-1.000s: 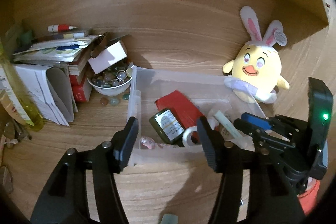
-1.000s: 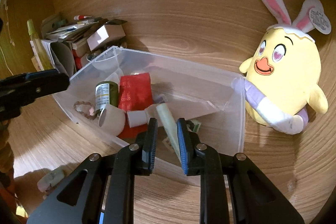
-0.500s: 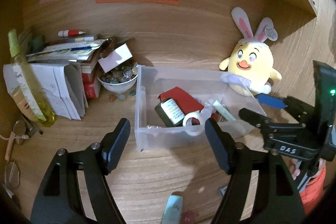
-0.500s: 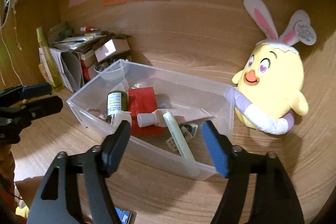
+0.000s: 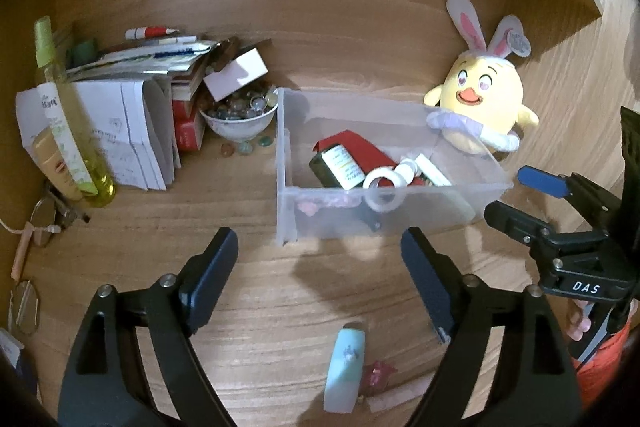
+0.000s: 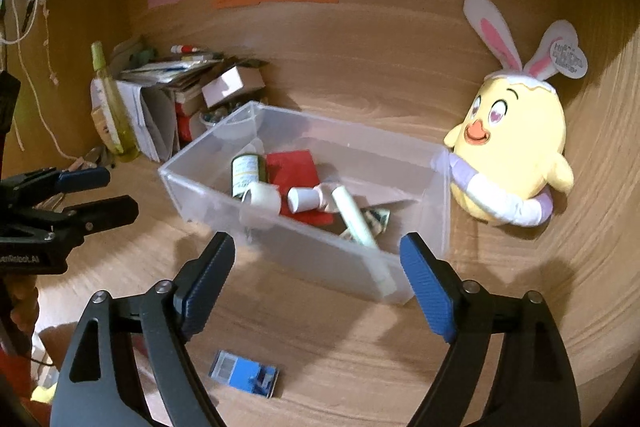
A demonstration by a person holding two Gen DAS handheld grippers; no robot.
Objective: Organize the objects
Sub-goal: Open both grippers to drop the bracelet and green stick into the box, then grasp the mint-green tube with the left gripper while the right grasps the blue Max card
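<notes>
Clear plastic rectangular bin (image 6: pixel 436 211) already holds a dark label-wrapped bottle (image 6: pixel 245 174), red card packet (image 6: pixel 294 169), white tape roll (image 6: pixel 262 197) and pale green tube (image 6: pixel 354 217). Left gripper (image 5: pixel 320 267) and right gripper (image 6: pixel 316 267) both hang spread and empty. Judged remaining: the pale blue tube (image 5: pixel 346 371) at 6 o'clock and the blue flat box (image 6: pixel 244 379) at 7 o'clock on the wooden desk (image 6: pixel 340 347).

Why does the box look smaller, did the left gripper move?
Yes. The left gripper backed away from the box; its fingers are off it now.
</notes>
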